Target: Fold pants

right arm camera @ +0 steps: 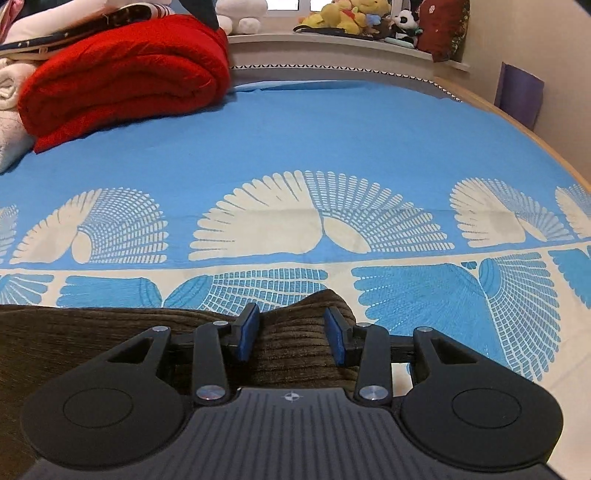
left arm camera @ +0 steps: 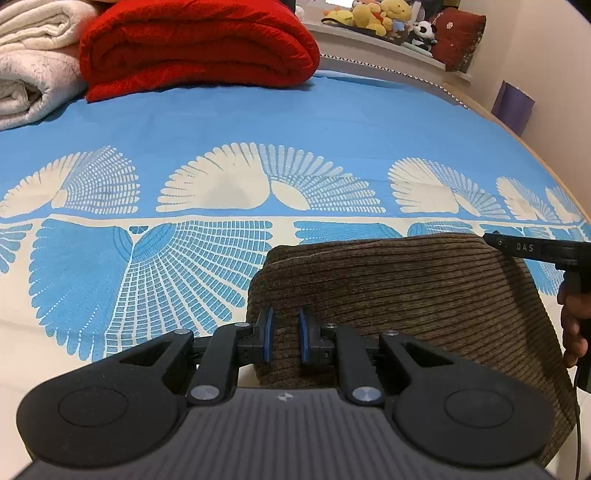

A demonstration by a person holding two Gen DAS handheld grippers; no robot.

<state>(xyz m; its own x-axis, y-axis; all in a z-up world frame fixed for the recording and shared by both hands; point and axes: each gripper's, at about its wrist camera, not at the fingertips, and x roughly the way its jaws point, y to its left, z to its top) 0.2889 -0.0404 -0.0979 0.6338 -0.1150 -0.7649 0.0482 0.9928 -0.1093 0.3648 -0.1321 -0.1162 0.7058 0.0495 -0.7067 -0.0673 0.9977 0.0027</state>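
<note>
While the left gripper [left arm camera: 286, 334] points down at the bed, its blue pads [left arm camera: 269, 334] stand close together with a narrow strip of the brown corduroy pants [left arm camera: 406, 295] between them; whether they truly pinch the cloth I cannot tell, though a slim gap shows beside each pad. From this view the pants lie folded into a broad block on the blue and cream patterned sheet [left arm camera: 258, 122], near the front edge of the bed. At the right edge a hand [left arm camera: 574, 325] grips the right gripper [left arm camera: 532, 251], whose black finger touches the far corner of the pants. A folded red blanket [left arm camera: 199, 48] and white towels [left arm camera: 33, 62] sit well behind, and stuffed toys [left arm camera: 376, 16] line the shelf.

Seen from the right wrist, the jaws stand wider, and a raised hump of the pants bulges between the pads [right arm camera: 246, 332], which bear on either side of it. Cloth spreads away to the left.
</note>
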